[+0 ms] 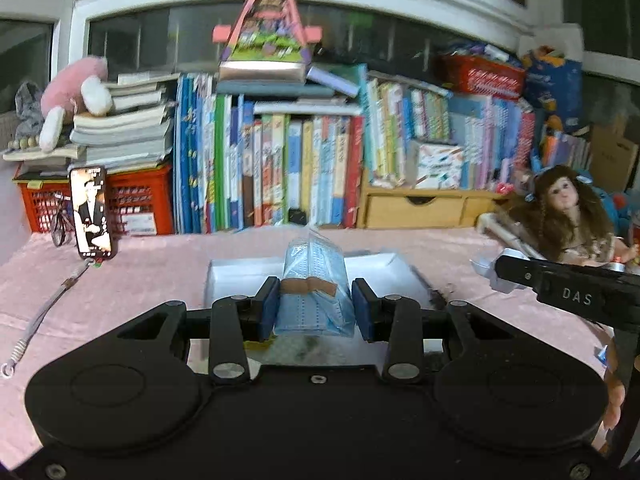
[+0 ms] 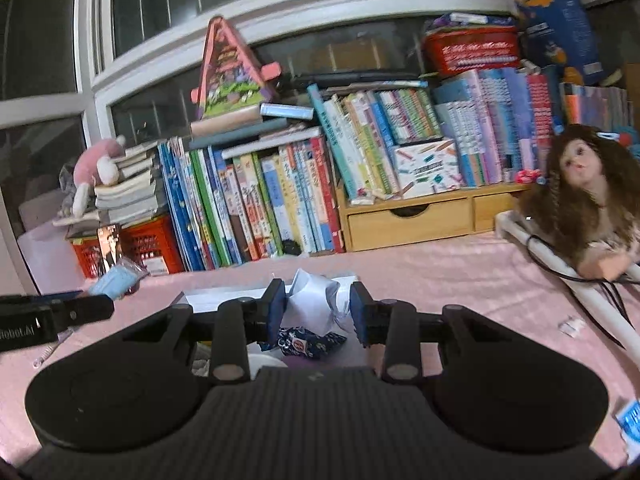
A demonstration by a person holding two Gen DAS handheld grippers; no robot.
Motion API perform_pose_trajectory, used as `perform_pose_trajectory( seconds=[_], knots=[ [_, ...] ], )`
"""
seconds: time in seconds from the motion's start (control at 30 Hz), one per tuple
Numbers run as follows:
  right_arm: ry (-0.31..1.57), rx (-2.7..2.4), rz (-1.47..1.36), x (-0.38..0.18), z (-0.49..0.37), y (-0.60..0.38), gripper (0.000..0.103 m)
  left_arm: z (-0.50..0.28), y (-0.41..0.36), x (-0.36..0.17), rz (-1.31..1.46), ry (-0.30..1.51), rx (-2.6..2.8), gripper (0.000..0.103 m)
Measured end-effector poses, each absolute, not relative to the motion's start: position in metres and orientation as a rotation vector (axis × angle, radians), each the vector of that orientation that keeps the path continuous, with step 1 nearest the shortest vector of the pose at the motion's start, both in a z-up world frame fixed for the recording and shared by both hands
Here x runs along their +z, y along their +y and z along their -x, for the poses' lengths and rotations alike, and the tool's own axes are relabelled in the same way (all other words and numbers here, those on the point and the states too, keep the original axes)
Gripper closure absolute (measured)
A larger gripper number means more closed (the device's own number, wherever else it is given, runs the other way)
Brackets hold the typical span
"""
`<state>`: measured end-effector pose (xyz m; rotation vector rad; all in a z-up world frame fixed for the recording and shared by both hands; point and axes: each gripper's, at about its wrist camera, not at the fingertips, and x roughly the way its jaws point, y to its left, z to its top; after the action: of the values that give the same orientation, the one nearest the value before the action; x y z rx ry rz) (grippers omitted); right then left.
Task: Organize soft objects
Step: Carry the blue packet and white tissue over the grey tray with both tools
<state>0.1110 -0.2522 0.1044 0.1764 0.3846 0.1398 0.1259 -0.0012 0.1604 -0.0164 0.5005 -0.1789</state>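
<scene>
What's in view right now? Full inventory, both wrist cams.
mask pack: 1, blue in clear wrap, between left gripper pads
white packet: 1, white, between right gripper pads
white tray: 1, on pink tablecloth
dark pouch: 1, navy patterned, under right gripper
phone: 1, screen lit, propped far left
doll: 1, brown hair, right
plush: 1, pink, on book stack
books: many, multicoloured, back row
left gripper: shut on mask pack
right gripper: shut on white packet

Pink tabletop (image 2: 440, 272) open at centre-right; book row (image 2: 280, 200) walls the back, doll (image 2: 576, 200) blocks right, phone (image 1: 93, 212) stands left.
</scene>
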Motion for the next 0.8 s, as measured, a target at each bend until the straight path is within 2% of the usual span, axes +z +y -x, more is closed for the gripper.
perform_pose_trajectory(
  seconds=[0.4, 0.8],
  knots=[
    [0.554, 0.162, -0.116, 0.099, -0.193, -0.233, 0.063, -0.239, 0.035, 0.140, 0.081, 0.816, -0.136, 0.066],
    [0.727, 0.144, -0.117, 0.077, -0.270, -0.225, 0.063, -0.312, 0.041, 0.103, 0.120, 0.990, -0.093, 0.066]
  ],
)
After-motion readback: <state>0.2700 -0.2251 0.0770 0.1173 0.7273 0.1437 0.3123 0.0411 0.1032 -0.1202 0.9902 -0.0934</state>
